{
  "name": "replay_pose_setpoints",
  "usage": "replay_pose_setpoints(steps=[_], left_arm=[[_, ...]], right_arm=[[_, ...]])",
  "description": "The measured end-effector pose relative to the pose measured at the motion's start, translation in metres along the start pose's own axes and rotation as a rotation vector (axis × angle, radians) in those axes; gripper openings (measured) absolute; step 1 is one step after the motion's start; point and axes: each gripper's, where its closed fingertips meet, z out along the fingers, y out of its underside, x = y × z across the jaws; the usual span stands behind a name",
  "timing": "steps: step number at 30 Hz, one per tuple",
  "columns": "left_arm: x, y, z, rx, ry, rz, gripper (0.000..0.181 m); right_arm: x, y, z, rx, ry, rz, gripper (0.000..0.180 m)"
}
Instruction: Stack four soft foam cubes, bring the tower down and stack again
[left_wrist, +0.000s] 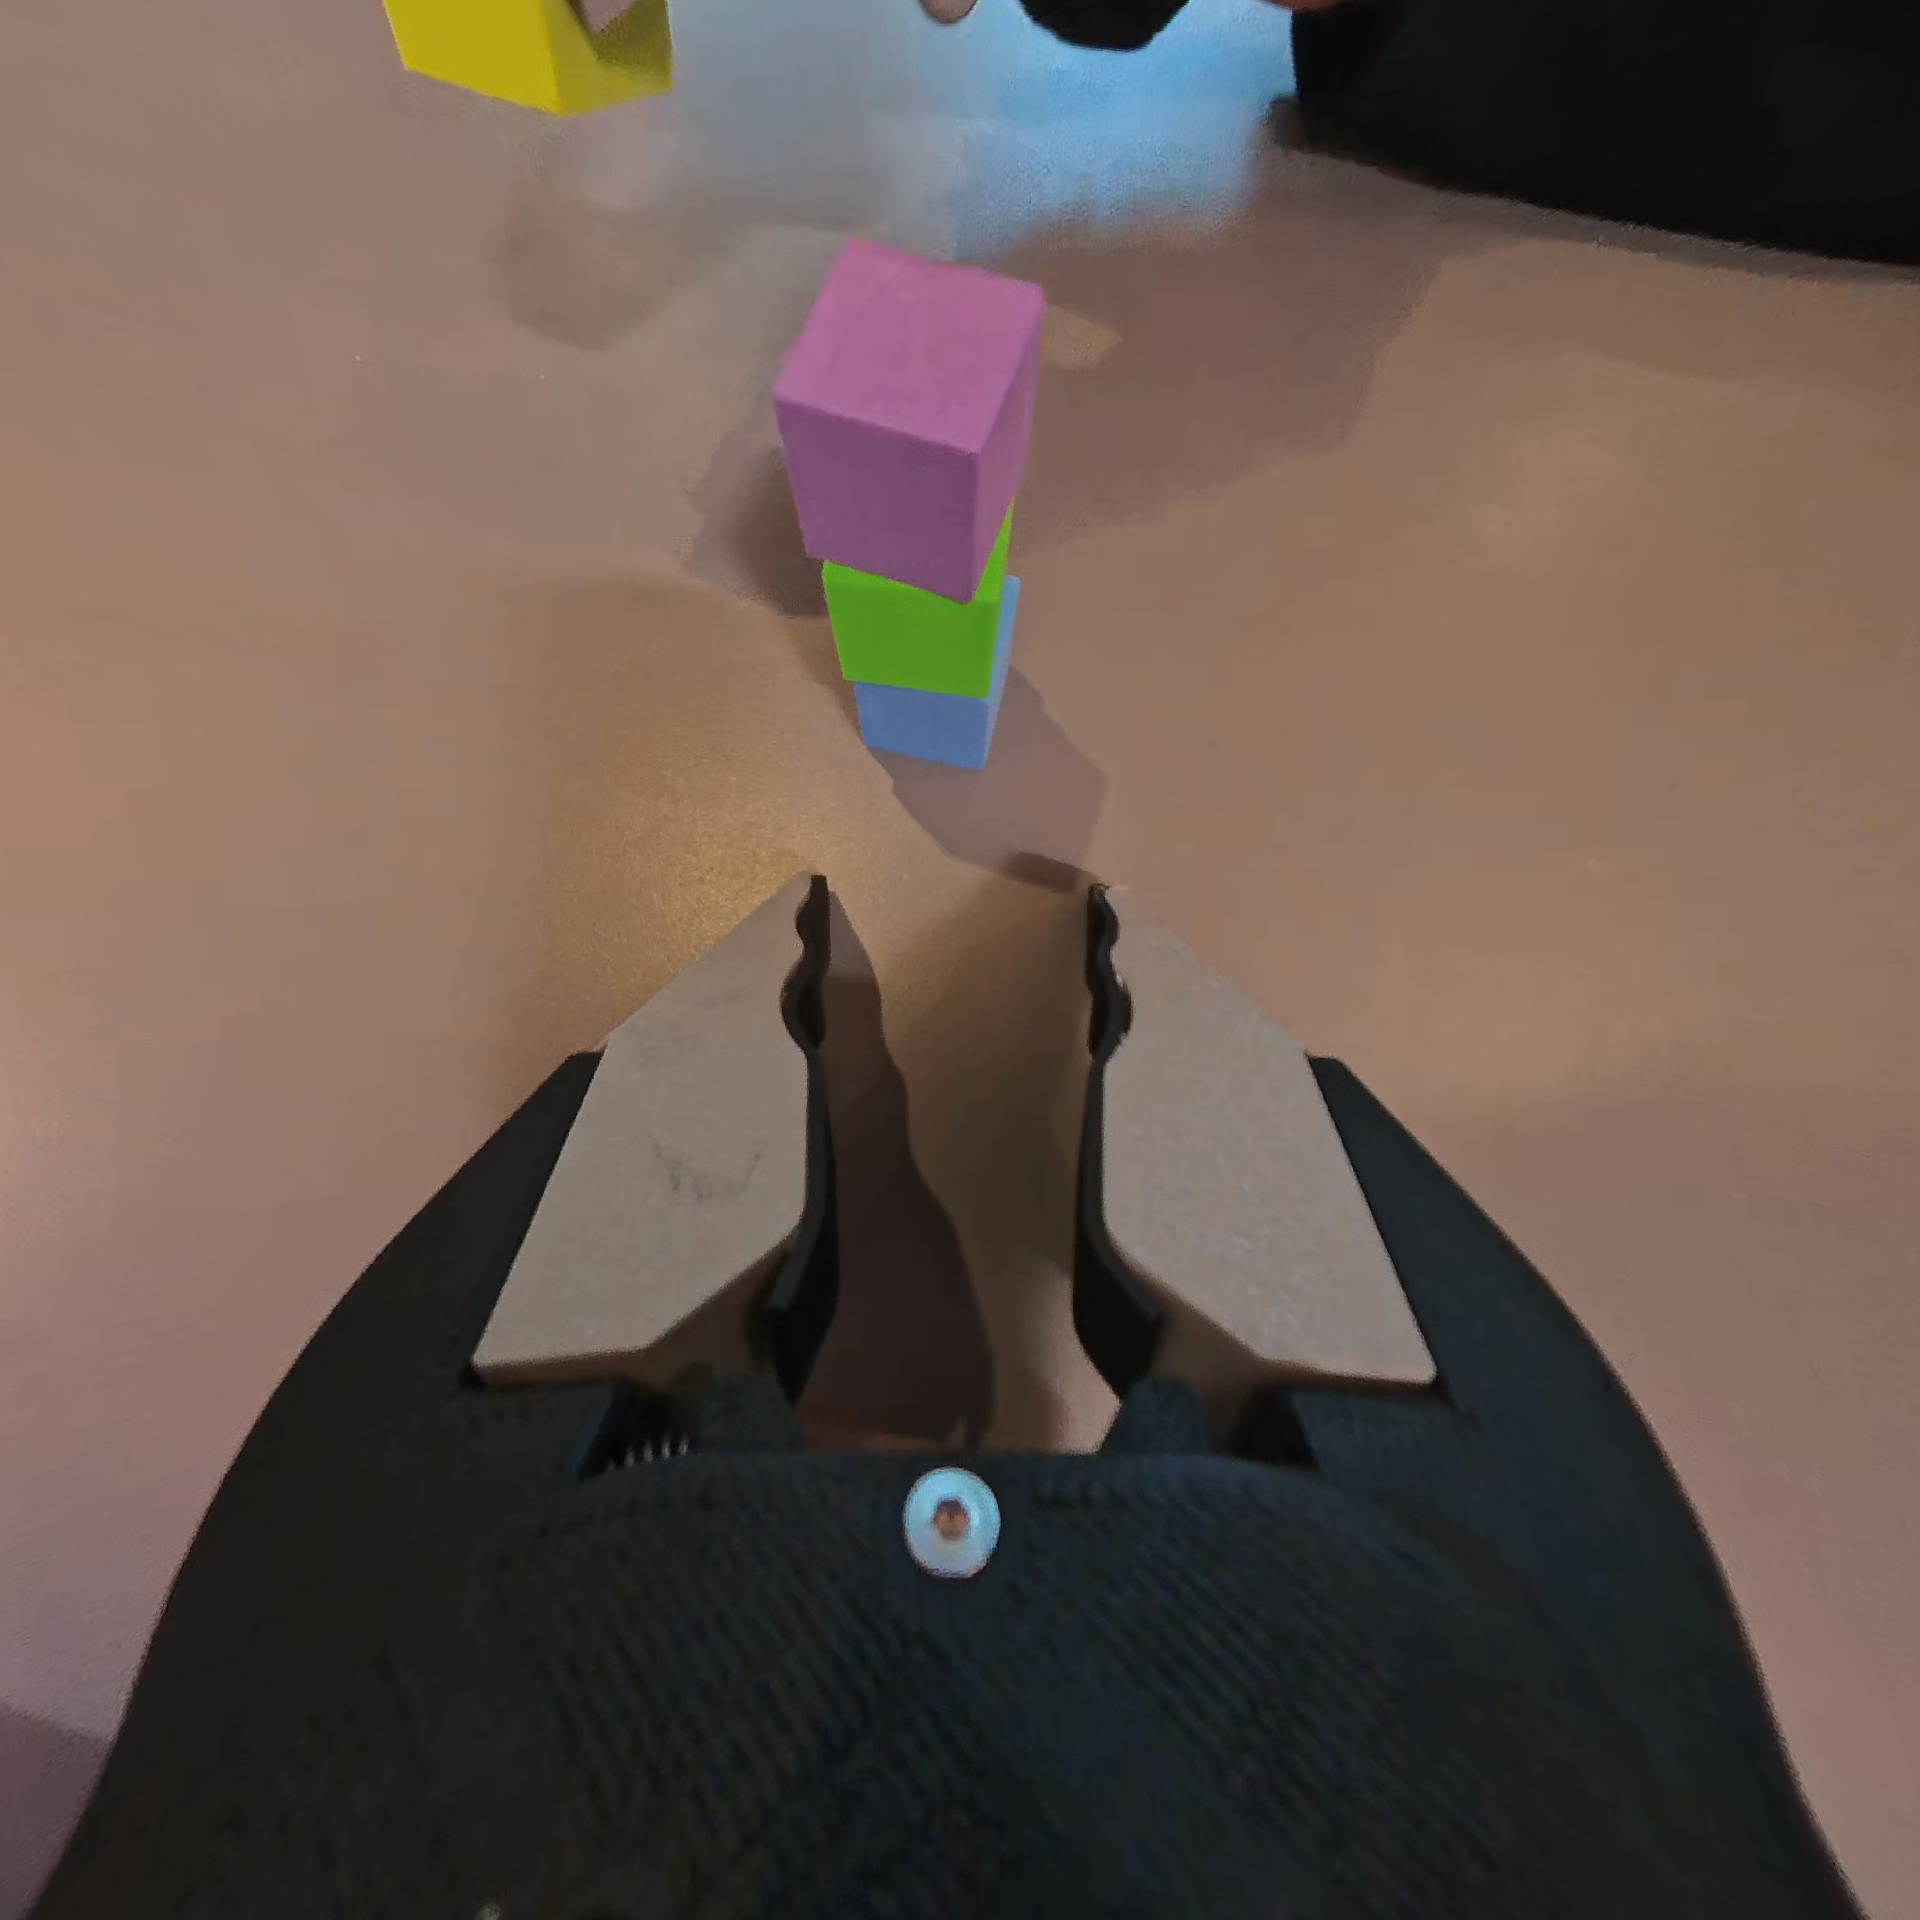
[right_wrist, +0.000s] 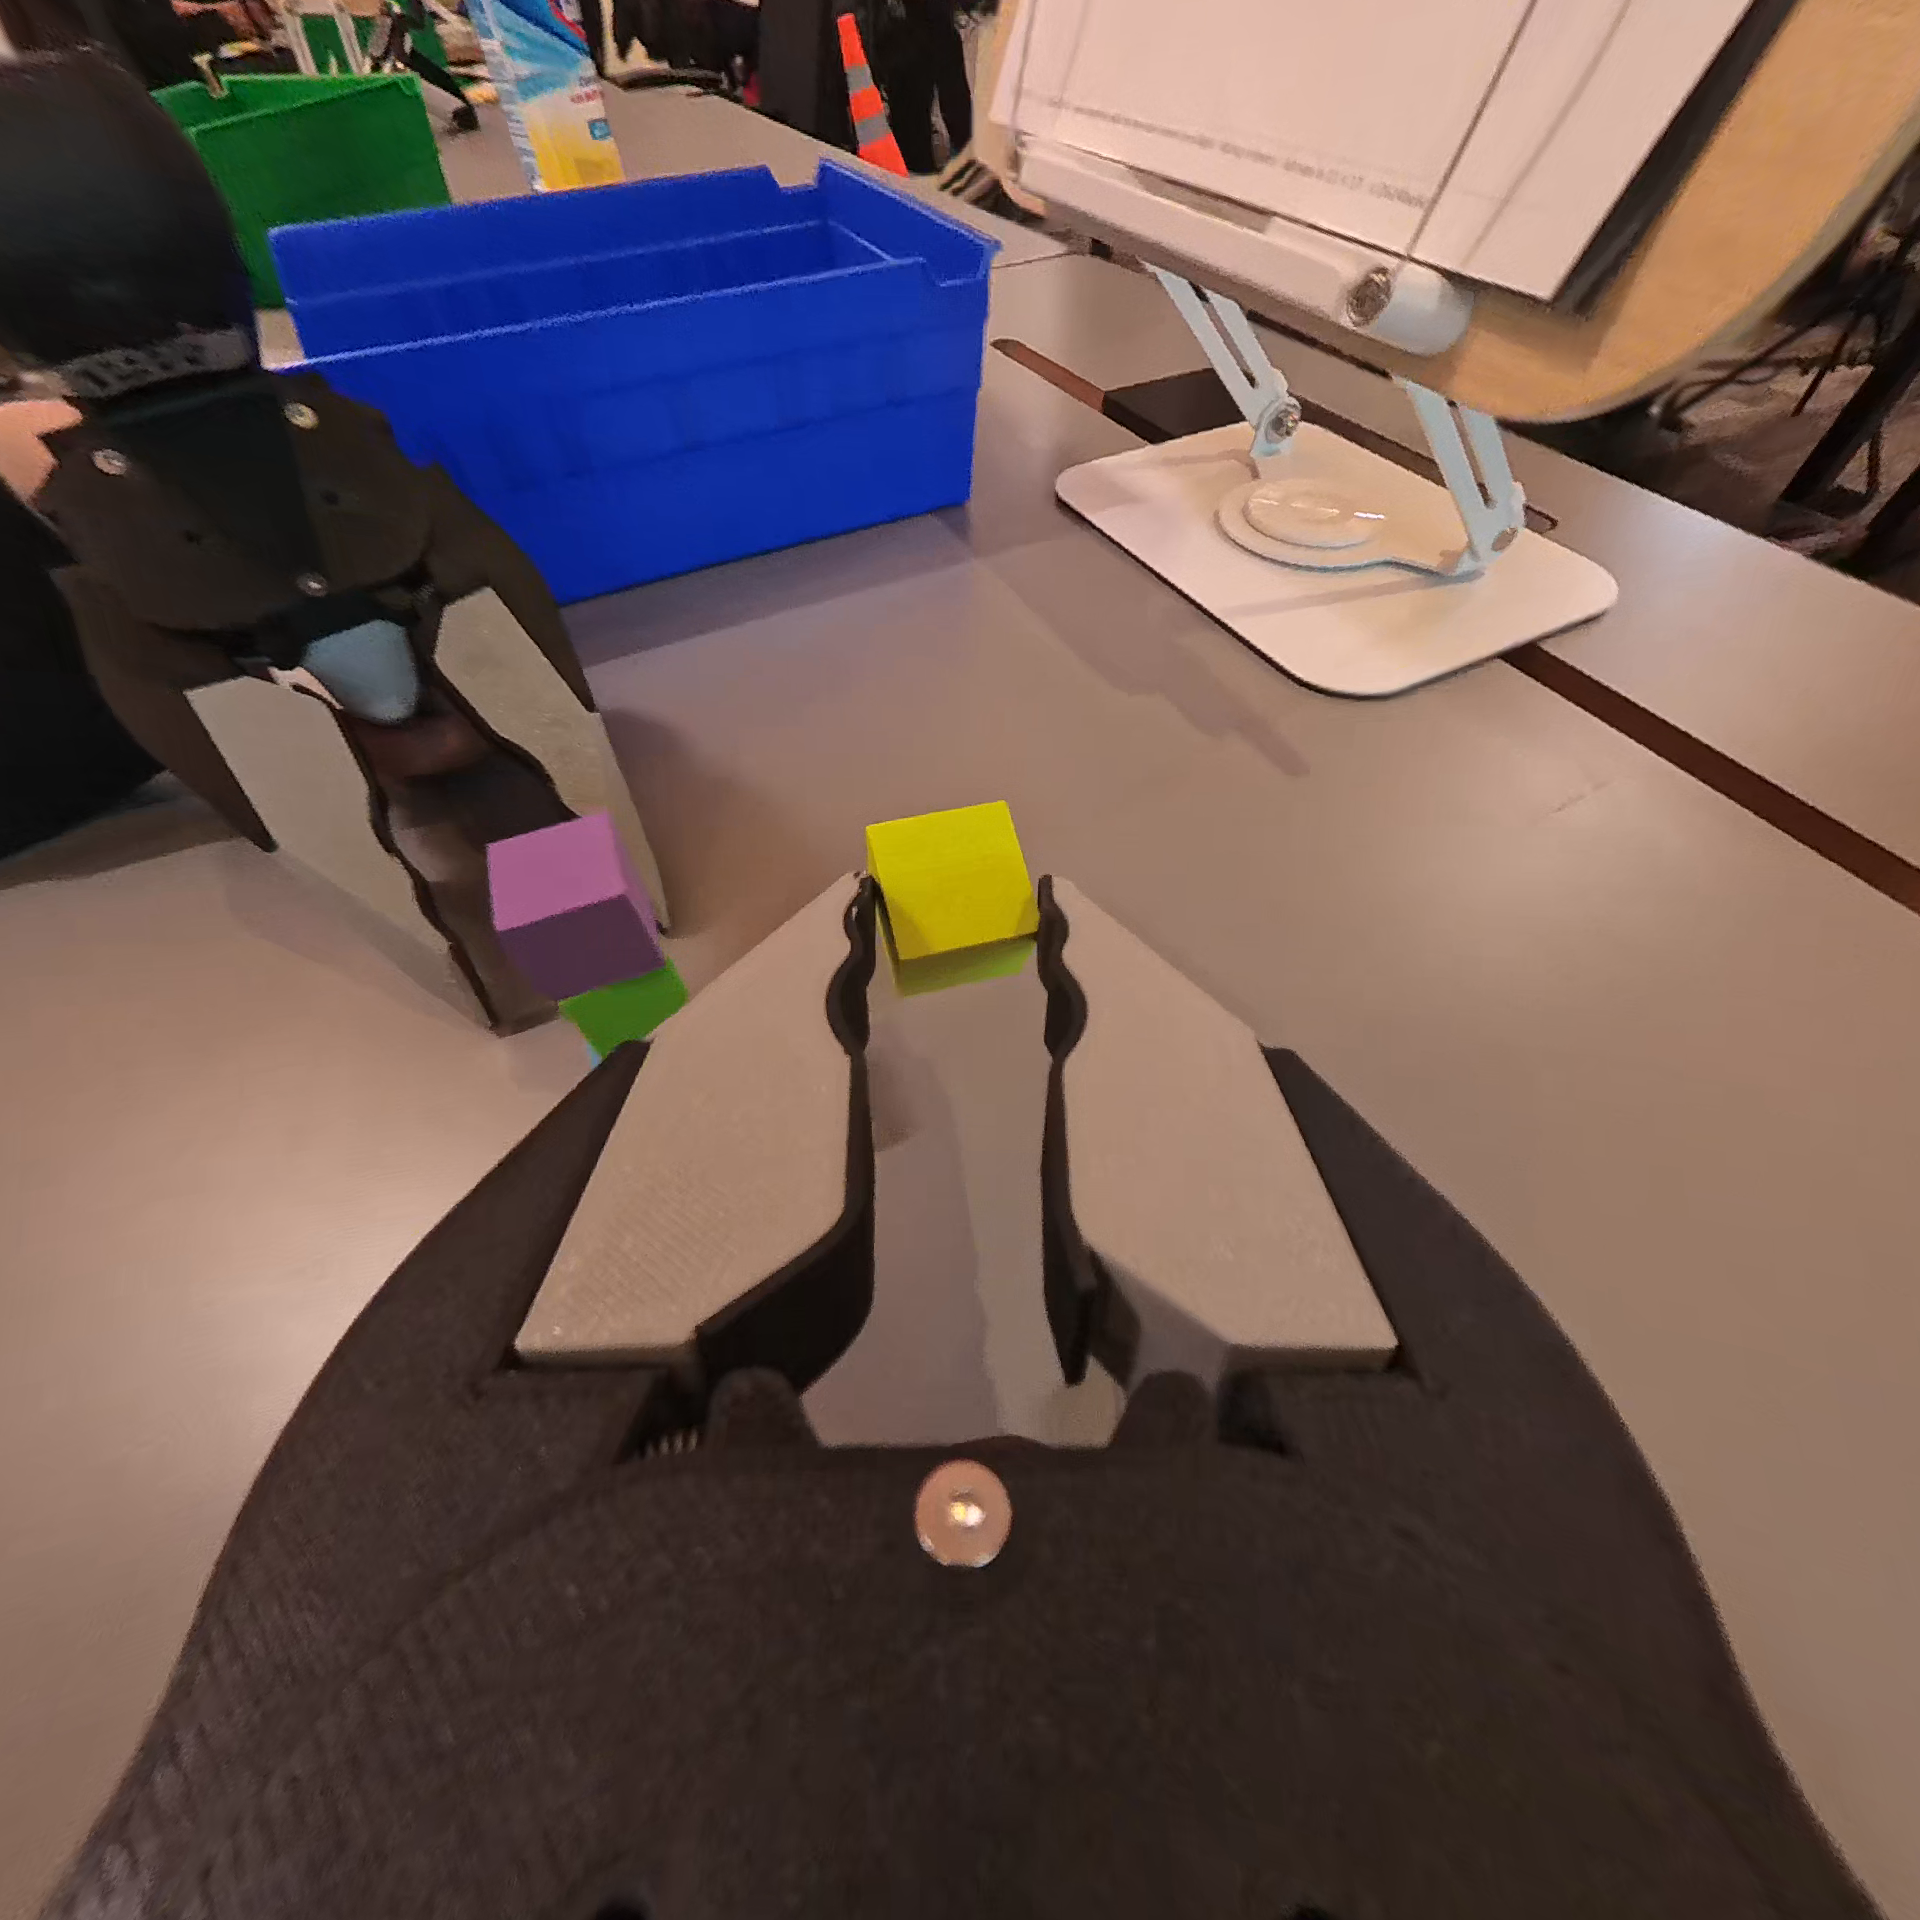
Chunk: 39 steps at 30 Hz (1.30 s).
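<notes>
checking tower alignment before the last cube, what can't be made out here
- Blue cube: right wrist view, hidden behind the right gripper.
- Yellow cube: left wrist view, cut off by top edge.
- Purple cube and green cube: far faces unseen.

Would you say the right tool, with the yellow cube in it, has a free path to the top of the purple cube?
Probably yes: the purple cube has a bare top, and the open left tool sits back from the stack.
</notes>
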Motion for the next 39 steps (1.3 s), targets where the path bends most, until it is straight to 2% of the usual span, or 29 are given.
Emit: replay_pose_setpoints(steps=[6, 10, 14, 39], left_arm=[[0.000, 0.000, 0.000, 0.000, 0.000, 0.000, 0.048], [0.000, 0.000, 0.000, -0.001, -0.001, 0.001, 0.048], [0.000, 0.000, 0.000, -0.001, -0.003, 0.001, 0.048], [0.001, -0.001, 0.002, -0.001, -0.006, -0.001, 0.048]], right_arm=[[-0.025, -0.015, -0.010, -0.017, -0.098, -0.098, 0.028], [-0.052, -0.021, -0.014, -0.021, -0.225, -0.116, 0.028], [-0.064, -0.025, -0.011, -0.022, -0.252, -0.134, 0.028], [-0.080, -0.013, 0.008, -0.138, -0.213, -0.223, 0.028]])
